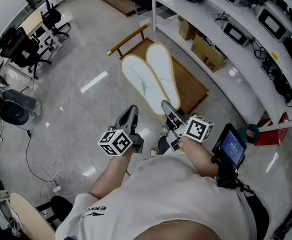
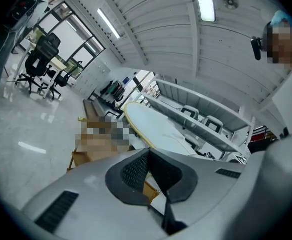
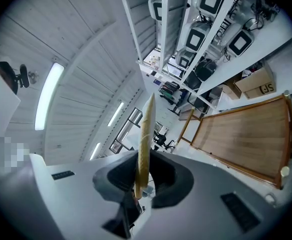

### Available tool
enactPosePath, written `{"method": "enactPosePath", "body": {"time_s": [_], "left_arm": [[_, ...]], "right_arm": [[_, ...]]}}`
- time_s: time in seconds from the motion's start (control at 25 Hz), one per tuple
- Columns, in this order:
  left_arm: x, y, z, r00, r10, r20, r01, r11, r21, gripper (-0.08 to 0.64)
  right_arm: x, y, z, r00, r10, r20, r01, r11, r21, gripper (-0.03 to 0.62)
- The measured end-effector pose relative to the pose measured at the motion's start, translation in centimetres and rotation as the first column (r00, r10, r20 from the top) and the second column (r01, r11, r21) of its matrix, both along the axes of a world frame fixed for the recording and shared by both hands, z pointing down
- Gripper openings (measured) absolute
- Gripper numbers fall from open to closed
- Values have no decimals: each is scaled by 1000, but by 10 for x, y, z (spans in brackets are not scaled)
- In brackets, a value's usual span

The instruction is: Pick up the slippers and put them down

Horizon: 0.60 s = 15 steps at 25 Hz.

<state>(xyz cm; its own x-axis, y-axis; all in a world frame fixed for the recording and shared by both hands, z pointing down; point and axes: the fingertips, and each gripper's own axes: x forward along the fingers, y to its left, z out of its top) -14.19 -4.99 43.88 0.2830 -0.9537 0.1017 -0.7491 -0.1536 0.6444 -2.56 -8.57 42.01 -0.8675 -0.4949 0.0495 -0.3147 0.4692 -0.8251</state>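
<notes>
Two white slippers with yellow rims hang side by side, pale faces towards me, above a low wooden rack (image 1: 193,86) on the floor. My left gripper (image 1: 133,109) is shut on the near end of the left slipper (image 1: 137,80). In the left gripper view that slipper (image 2: 153,126) stretches away from the closed jaws (image 2: 148,156). My right gripper (image 1: 165,105) is shut on the right slipper (image 1: 163,69). The right gripper view shows that slipper (image 3: 146,129) edge-on, pinched between the pads (image 3: 140,171) and standing upright.
The wooden rack (image 3: 246,134) lies against white shelving (image 1: 236,49) that holds devices and cardboard boxes (image 1: 206,51). Office chairs (image 1: 23,49) stand at the far left, with cables (image 1: 43,171) on the grey floor. A small screen device (image 1: 232,148) hangs at my right hip.
</notes>
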Motion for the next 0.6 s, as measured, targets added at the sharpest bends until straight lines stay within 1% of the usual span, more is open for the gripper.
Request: {"method": "enactPosePath", "body": {"time_s": [0.24, 0.4, 0.6], "left_arm": [[-12, -34, 2, 1000, -12, 25, 13, 1000, -11, 3], [-33, -64, -1, 998, -20, 57, 22, 999, -24, 3], [-52, -107, -4, 997, -35, 68, 37, 999, -21, 3]], "right_arm": [[-14, -39, 8, 999, 2, 47, -1, 1000, -22, 63], [-34, -76, 7, 998, 8, 70, -6, 1000, -30, 63], [-49, -119, 4, 996, 9, 89, -6, 999, -32, 63]]}}
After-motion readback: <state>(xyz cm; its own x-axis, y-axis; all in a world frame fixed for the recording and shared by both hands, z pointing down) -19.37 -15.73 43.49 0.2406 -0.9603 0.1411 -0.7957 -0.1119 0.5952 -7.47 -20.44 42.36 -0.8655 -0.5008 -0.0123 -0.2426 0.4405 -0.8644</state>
